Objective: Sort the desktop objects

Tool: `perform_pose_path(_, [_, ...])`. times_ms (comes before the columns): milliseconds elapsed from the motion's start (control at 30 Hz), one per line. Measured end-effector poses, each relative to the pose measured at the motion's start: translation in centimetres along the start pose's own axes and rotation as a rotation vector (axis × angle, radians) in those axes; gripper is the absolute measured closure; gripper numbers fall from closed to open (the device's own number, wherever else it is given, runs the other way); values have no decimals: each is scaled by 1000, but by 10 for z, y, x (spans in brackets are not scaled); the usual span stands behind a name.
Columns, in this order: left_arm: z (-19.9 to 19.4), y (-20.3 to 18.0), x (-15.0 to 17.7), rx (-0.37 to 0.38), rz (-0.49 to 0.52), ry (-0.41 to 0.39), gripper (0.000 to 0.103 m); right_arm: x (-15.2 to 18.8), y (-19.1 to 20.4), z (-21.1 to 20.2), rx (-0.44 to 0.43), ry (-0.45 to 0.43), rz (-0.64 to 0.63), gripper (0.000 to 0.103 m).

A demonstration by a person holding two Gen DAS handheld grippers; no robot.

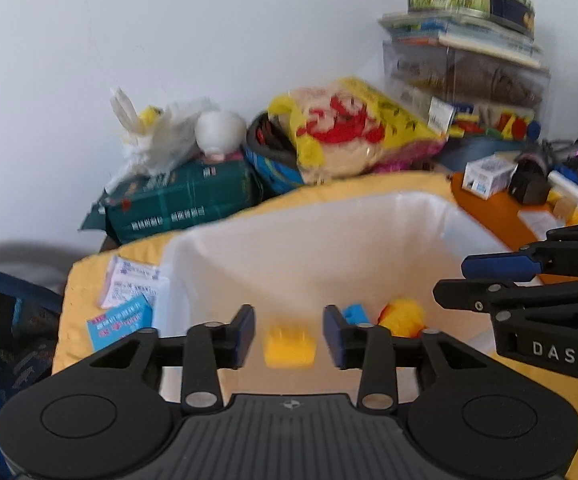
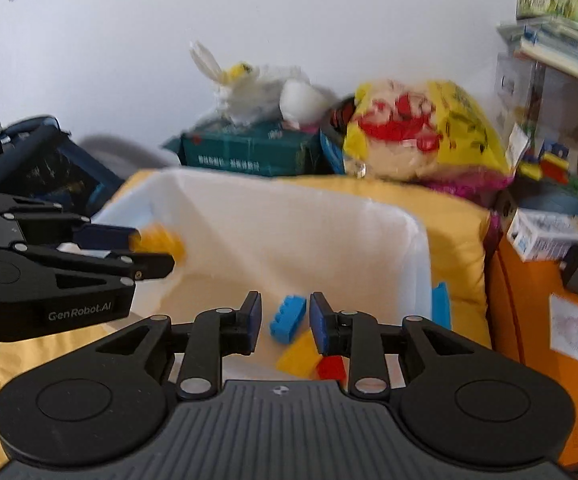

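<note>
My left gripper point(image 1: 289, 336) hangs open over a white bin point(image 1: 309, 240). A blurred yellow brick point(image 1: 289, 349) sits between its pads with a gap on each side. The right wrist view shows the same brick point(image 2: 159, 242) at the left gripper's point(image 2: 145, 250) tips. My right gripper point(image 2: 285, 320) is open above the bin point(image 2: 289, 224). A blue brick point(image 2: 287, 318) shows between its pads, touching neither. Below lie a yellow wedge point(image 2: 297, 356) and a red piece point(image 2: 331, 368). The left wrist view has the right gripper point(image 1: 465, 280) at right, a blue brick point(image 1: 355, 314) and an orange-yellow piece point(image 1: 403, 316).
The bin rests on a yellow cloth point(image 1: 85, 320) with paper packets point(image 1: 129, 296) to its left. Behind stand a green pack point(image 1: 181, 200), a yellow-and-red bag point(image 1: 349, 136) and stacked boxes point(image 1: 465, 72). An orange tabletop point(image 2: 529, 304) with a small white box point(image 2: 545, 236) lies to the right.
</note>
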State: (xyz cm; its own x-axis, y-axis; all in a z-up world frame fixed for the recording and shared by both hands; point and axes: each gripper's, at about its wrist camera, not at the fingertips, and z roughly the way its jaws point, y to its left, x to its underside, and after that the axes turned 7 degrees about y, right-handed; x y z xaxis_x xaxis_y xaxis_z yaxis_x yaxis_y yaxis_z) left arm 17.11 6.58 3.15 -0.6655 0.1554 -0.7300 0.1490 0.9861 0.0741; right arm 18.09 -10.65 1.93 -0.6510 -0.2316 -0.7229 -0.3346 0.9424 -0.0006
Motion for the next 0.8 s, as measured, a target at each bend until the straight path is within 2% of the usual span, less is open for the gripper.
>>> perform_pose_path(100, [-28,-1,1,8,2,-59,51,0,0,-20,0,-55,5,72])
perform_pose_path(200, [-62,-6,15,17,14,-131,34,4,3,-43,-28,-100,2,71])
perform_pose_path(267, [-77,-11,28,-5,9,-150,26,12,6,-59,-39,-122,1,64])
perform_pose_path(333, [-86,-14,44,15,-17,-128,26,24,9,-72,-45,-124,-7,61])
perform_pose_path(433, [-85,-18,72,68,-69,-43,26,43,15,-83,-54,-97,-5,60])
perform_pose_path(600, [-71,-27,114,107,-139,94,26,82,25,-80,-48,-7,7,58])
perform_pose_path(700, [-67,-39,133,92,-93,151,26,98,28,-74,-46,52,10,58])
perform_pose_path(800, [-71,-51,144,65,-13,156,26,111,31,-73,-42,84,4,57])
